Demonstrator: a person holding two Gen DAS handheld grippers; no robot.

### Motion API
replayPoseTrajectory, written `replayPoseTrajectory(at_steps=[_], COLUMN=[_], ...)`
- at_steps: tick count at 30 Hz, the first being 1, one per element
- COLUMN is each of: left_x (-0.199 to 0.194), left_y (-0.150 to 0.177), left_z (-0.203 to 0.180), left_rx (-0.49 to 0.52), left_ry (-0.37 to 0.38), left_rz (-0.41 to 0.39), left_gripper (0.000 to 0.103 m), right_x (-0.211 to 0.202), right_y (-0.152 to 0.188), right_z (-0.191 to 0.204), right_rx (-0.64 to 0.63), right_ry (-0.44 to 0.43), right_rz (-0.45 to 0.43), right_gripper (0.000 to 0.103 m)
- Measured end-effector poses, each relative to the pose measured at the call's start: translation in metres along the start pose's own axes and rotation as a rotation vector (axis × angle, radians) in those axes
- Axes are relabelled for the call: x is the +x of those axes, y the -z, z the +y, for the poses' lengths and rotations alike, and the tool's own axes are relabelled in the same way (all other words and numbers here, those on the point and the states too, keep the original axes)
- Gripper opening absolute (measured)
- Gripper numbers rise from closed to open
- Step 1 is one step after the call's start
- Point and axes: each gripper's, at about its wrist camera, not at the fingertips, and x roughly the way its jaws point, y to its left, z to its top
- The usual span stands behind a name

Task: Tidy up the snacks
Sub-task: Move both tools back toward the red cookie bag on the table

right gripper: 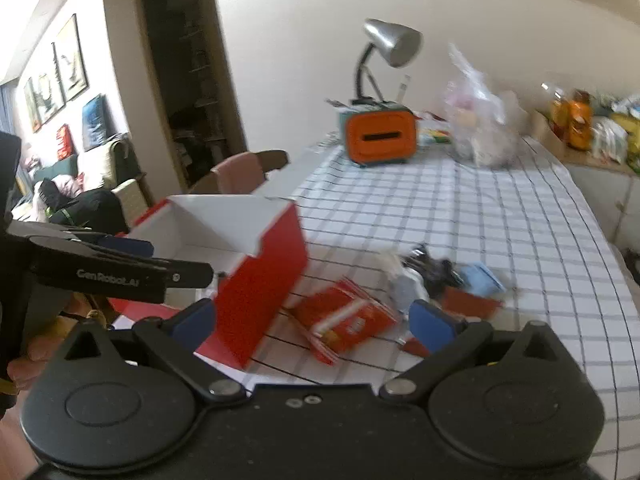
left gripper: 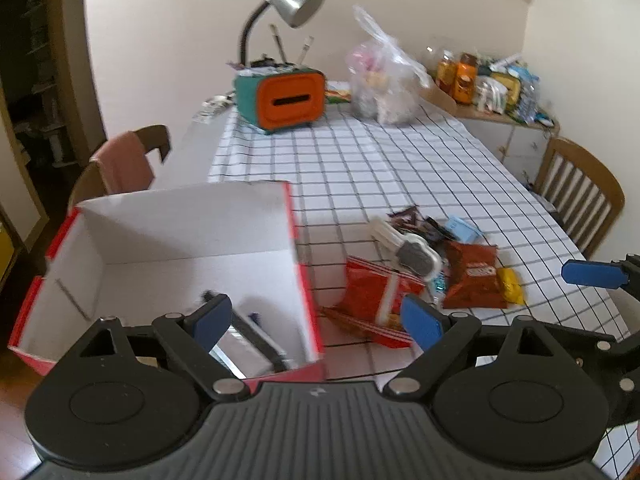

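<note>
Left gripper [left gripper: 316, 322] wide open, holding nothing, over box [left gripper: 192, 240] edge. Right gripper [right gripper: 314, 322] wide open too, empty. Snacks [left gripper: 432, 272] piled beside red box on checked table [left gripper: 400, 168]. Lamp [left gripper: 292, 0], orange holder [left gripper: 290, 100], bag [left gripper: 384, 84] far back.

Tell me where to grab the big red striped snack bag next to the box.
Pinch the red striped bag by its raised upper edge, coming from above on the side away from the red box. It lies nearly flat, so the faces offer little; either open gripper could probably reach.
</note>
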Motion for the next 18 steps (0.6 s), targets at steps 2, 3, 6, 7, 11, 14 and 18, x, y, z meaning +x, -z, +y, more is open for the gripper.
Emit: replayPoseTrajectory(at_steps=[2, 3, 6, 7, 11, 14, 18], left_x=[0.009, 0.013, 0.029, 0.034, 0.058, 0.078, 0.103], left_y=[-0.001, -0.002, -0.005, -0.006, -0.012, -0.016, -0.019], left_z=[-0.015, -0.021, -0.039, -0.044, -0.061, -0.071, -0.077], left_rx=[0.024, 0.034, 0.059, 0.059, 0.07, 0.089, 0.1], left_ry=[0.009, 0.011, 0.03, 0.033, 0.039, 0.028, 0.001], left_rz=[0.017, 0.025, 0.065, 0.076, 0.121, 0.155, 0.208], left_gripper=[0.092, 0.092, 0.092, 0.092, 0.092, 0.092, 0.092], right_x=[-0.003, -0.005, -0.01, -0.012, -0.015, -0.014, -0.011], right_y=[0.006, 0.009, 0.016, 0.019, 0.029, 0.037, 0.044], right_z=[-0.014, -0.023, -0.044, -0.05, -0.075, -0.091, -0.108], right_rx=[0.009, 0.018, 0.043, 0.048, 0.059, 0.069, 0.103], right_ry=[0.024, 0.035, 0.058, 0.066, 0.085, 0.096, 0.086], right_rz=[0.006, 0.009, 0.015, 0.018, 0.034, 0.045, 0.056], right_gripper=[0.103, 0.103, 0.103, 0.103, 0.103, 0.103, 0.103])
